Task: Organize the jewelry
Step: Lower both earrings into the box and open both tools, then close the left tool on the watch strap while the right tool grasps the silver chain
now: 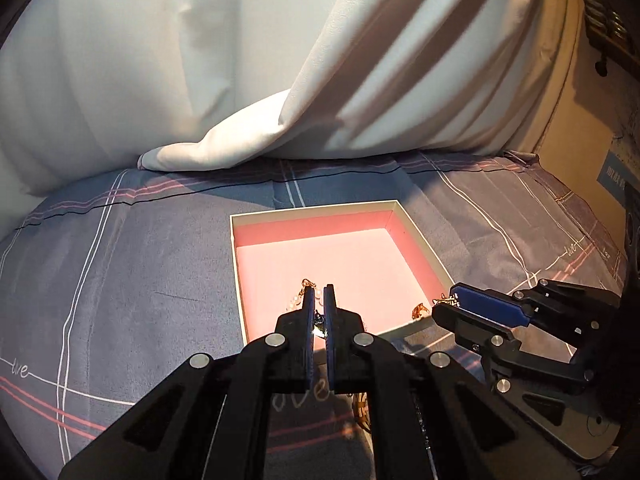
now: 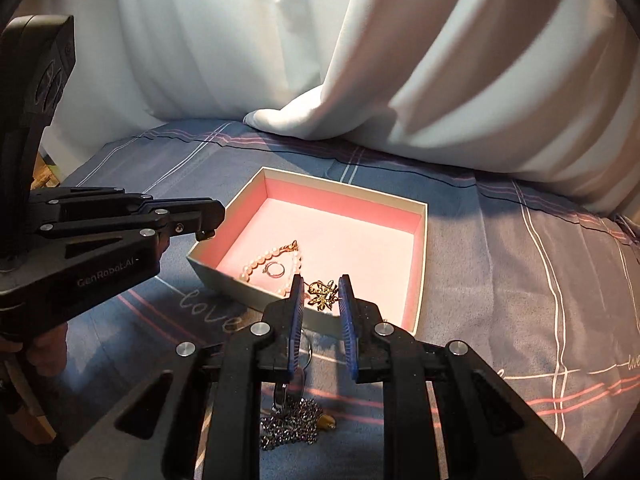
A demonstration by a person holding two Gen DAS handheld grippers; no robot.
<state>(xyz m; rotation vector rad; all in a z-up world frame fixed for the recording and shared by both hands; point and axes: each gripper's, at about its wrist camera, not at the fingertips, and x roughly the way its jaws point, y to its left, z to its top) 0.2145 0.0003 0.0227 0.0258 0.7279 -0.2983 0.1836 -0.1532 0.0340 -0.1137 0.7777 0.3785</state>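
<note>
My left gripper (image 1: 319, 294) hangs over the near edge of the pink-lined box (image 2: 424, 216) on the plaid bedsheet (image 2: 520, 280), its jaws nearly closed with only a thin slit between them (something small glints in that slit, but I cannot tell if it is gripped). My right gripper (image 2: 322, 292) is parted wide and holds nothing, its tips framing the gold chain (image 2: 322, 291) at the box's near corner. A pearl bracelet (image 2: 260, 260) curls around a ring (image 2: 275, 269) inside, and a silver chain (image 2: 292, 420) lies on the sheet beneath my right gripper.
</note>
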